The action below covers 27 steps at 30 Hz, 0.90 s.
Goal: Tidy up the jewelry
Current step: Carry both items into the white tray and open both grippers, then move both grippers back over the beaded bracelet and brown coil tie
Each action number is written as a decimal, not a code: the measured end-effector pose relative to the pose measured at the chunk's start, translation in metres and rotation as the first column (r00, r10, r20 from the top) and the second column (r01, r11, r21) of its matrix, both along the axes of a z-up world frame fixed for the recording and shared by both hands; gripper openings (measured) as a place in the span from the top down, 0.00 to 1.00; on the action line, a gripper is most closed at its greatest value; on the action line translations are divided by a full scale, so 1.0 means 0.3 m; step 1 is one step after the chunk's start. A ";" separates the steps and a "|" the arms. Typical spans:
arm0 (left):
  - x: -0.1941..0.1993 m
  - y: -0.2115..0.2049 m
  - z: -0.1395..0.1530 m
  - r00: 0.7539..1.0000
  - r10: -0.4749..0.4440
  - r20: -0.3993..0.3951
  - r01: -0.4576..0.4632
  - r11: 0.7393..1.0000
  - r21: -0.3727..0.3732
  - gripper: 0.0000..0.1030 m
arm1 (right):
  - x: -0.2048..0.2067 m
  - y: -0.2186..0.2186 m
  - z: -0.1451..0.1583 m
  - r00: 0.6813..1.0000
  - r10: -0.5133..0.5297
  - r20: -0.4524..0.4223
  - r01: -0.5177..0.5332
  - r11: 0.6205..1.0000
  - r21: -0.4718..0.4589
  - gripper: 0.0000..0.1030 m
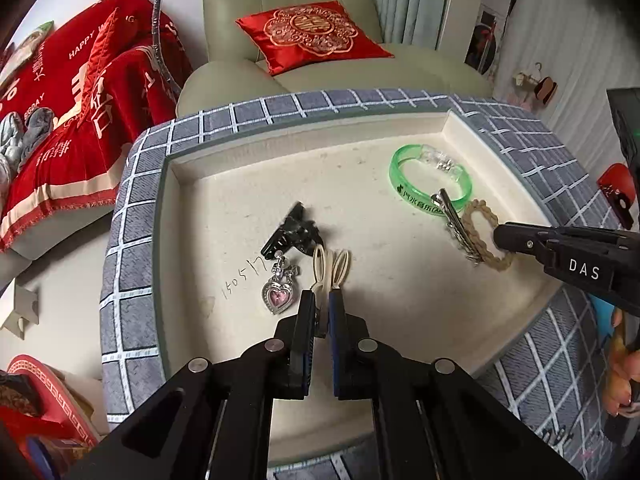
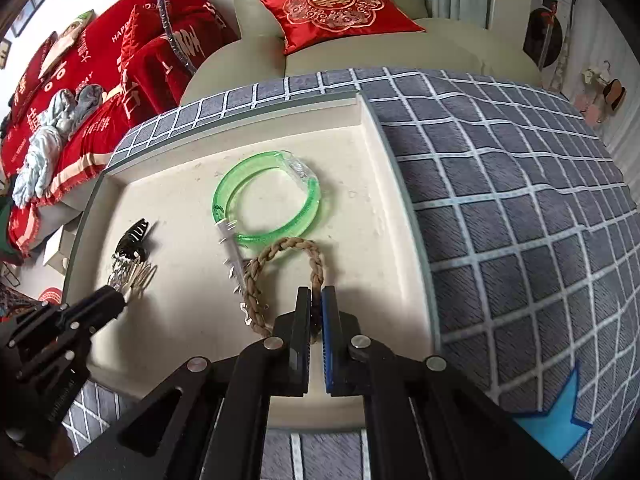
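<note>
A cream tray [image 1: 240,200] on a grey checked cushion holds the jewelry. My left gripper [image 1: 322,296] is shut on a cream looped hair tie [image 1: 332,266] beside a pink heart pendant [image 1: 279,298] and a black claw clip [image 1: 294,232]. At the right, my right gripper [image 2: 317,292] is shut on a tan braided bracelet [image 2: 280,248]. The braid lies against a silver hair clip [image 2: 232,252] and a green bangle [image 2: 276,236]. In the left wrist view the right gripper [image 1: 500,238] reaches in from the right onto the braided bracelet [image 1: 498,266].
The tray's raised walls [image 2: 368,136] enclose it at the back and right. The grey checked cushion [image 2: 500,200] spreads wide to the right, with a blue arrow mark [image 2: 556,420] near its front. Behind stand a pale green armchair [image 1: 288,8] with a red pillow and a red-covered sofa [image 1: 72,112].
</note>
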<state>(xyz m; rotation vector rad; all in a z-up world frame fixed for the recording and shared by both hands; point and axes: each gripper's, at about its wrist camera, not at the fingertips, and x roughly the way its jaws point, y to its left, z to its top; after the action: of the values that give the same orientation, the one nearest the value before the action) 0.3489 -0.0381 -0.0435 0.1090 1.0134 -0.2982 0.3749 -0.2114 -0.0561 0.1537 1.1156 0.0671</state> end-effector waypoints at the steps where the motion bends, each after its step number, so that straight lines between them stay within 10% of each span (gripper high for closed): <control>1: 0.007 -0.001 -0.006 1.000 0.004 -0.001 -0.004 1.000 0.004 0.78 | 0.010 0.005 -0.006 1.000 0.000 0.000 0.000 1.000 0.004 0.95; 18: 0.017 0.006 0.008 0.998 0.037 0.045 -0.038 0.999 0.011 0.78 | 0.023 -0.002 0.007 1.000 -0.008 0.024 0.007 0.999 0.040 0.90; 22: 0.013 0.017 0.011 0.998 0.045 0.041 -0.045 0.999 0.004 0.78 | 0.000 -0.003 0.035 0.999 -0.003 0.053 -0.002 0.996 0.089 0.36; 27: 0.005 0.023 0.011 0.997 0.063 0.046 -0.064 0.998 0.013 0.78 | -0.036 0.018 0.077 0.996 0.009 0.088 -0.019 0.994 0.104 0.36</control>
<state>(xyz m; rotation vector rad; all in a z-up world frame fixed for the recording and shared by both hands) 0.3505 -0.0312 -0.0402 0.0957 0.9720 -0.2298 0.3642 -0.2061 -0.0330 0.2351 1.0265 0.1439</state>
